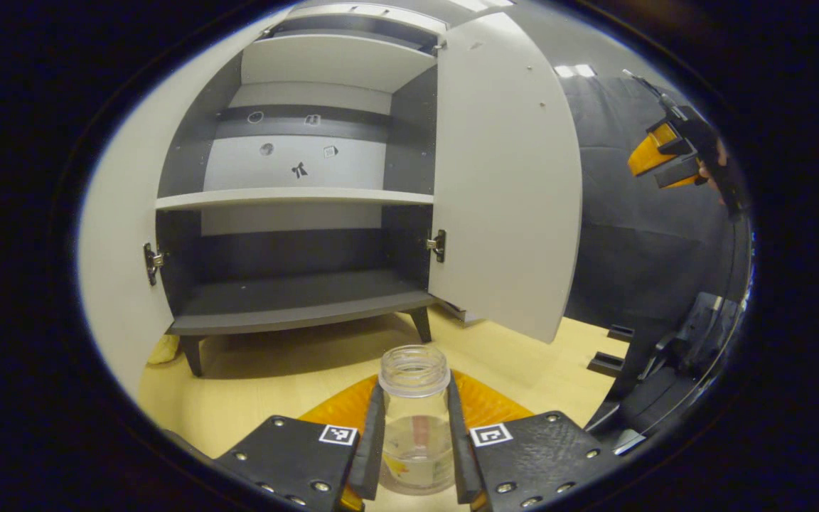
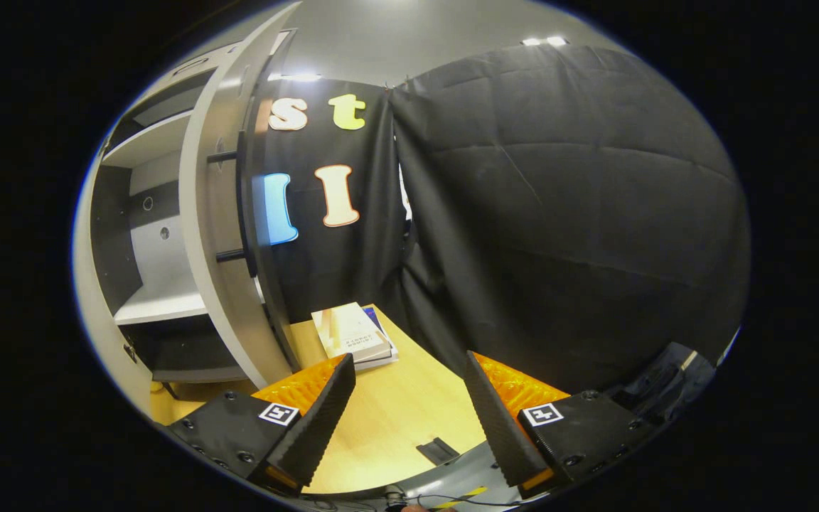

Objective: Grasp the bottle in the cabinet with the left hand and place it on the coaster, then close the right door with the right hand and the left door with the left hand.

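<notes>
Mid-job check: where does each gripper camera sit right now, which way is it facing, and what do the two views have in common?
Left gripper view: rides on the left gripper, facing the open cabinet; its fingers clamp the clear bottle; the right gripper shows far off, hand-held.
Right gripper view: rides on the right gripper, fingers apart, facing the black cloth wall, with books on the table.
Shared: the cabinet's right door, the cabinet shelves and the wooden table.
</notes>
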Action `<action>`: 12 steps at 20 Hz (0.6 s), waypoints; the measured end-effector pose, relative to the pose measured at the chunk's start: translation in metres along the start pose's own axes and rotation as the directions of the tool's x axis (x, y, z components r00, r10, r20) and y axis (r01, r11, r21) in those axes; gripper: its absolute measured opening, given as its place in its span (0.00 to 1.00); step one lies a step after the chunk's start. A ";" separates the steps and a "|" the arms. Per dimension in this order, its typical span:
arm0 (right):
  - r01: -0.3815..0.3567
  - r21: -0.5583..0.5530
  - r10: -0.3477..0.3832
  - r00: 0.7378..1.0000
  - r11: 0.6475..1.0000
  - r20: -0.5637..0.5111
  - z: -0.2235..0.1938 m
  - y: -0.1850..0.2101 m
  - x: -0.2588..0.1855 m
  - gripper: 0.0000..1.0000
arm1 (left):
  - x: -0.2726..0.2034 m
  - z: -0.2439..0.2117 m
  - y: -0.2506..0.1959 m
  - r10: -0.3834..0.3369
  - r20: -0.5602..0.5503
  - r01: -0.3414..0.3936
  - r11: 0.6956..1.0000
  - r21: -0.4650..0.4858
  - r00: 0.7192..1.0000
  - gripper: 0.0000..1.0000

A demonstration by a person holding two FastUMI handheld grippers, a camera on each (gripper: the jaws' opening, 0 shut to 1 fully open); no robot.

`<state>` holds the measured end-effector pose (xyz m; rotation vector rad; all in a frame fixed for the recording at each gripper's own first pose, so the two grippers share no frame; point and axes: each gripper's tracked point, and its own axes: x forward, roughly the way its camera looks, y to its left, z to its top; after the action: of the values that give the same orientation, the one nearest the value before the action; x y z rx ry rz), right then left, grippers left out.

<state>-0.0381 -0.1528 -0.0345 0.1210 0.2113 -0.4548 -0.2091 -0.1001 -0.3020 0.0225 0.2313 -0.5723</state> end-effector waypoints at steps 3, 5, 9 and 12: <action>0.012 0.066 -0.011 1.000 0.998 -0.028 -0.007 -0.005 0.003 0.97 | -0.005 -0.001 0.004 0.002 -0.016 -0.002 1.000 -0.015 1.000 0.76; 0.019 0.076 -0.017 1.000 0.997 -0.024 -0.008 -0.009 0.004 0.97 | -0.008 0.005 0.008 0.020 -0.019 -0.020 1.000 -0.002 1.000 0.96; 0.011 0.081 -0.009 1.000 0.997 -0.026 -0.011 -0.009 0.022 1.00 | -0.023 0.031 -0.005 -0.021 -0.025 0.021 1.000 0.001 0.999 0.95; -0.015 0.076 0.015 1.000 0.997 -0.002 -0.001 -0.010 0.043 0.97 | -0.044 0.070 -0.015 -0.032 -0.003 0.032 0.999 -0.014 0.999 0.95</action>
<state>-0.0048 -0.1797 -0.0465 0.1971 0.1956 -0.4479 -0.2382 -0.0955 -0.2236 0.0067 0.2390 -0.6025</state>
